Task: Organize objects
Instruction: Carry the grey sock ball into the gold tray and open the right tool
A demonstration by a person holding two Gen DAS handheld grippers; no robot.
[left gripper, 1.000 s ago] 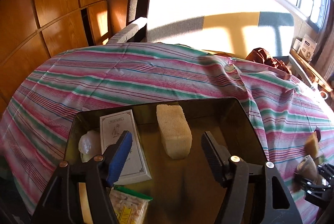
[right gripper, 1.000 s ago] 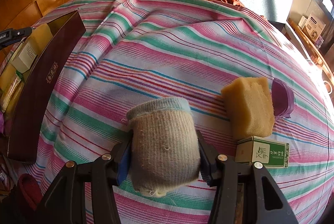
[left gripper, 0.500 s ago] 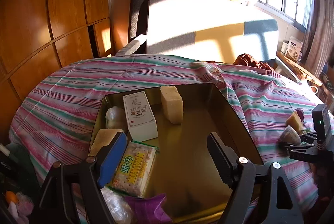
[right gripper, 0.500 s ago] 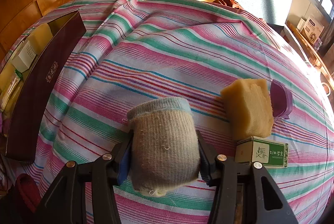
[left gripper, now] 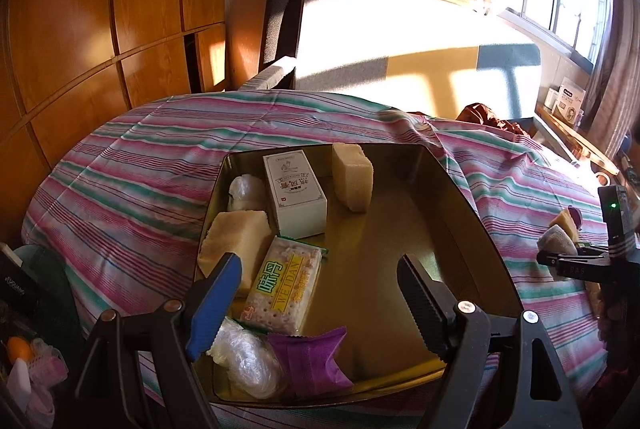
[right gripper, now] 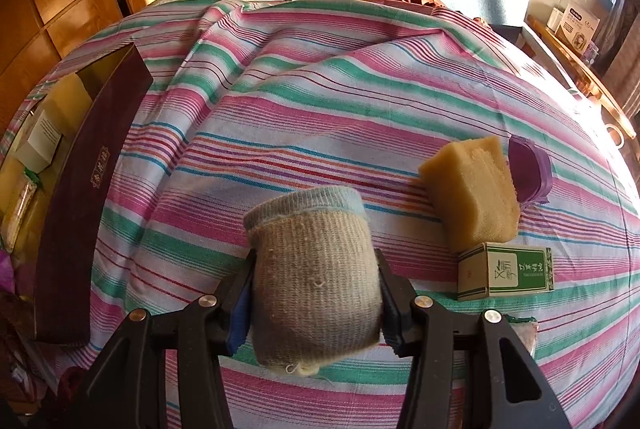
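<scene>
Knitted beige sock roll [right gripper: 316,281] sits pinched in the right gripper [right gripper: 316,303] above the striped bedspread [right gripper: 320,101], while the left gripper [left gripper: 316,301] hangs spread and empty over the gold tray [left gripper: 452,213].

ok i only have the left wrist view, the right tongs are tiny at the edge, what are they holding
observer: the right tongs are shut on a rolled beige knitted sock with a pale blue cuff
operator: anything else on the cover that i cant see
observer: yes, a small green and white box lies on the striped cover, just nearer the camera than the yellow sponge
operator: and the outside of the tin
observer: its outer wall is dark maroon with a small gold label
</scene>
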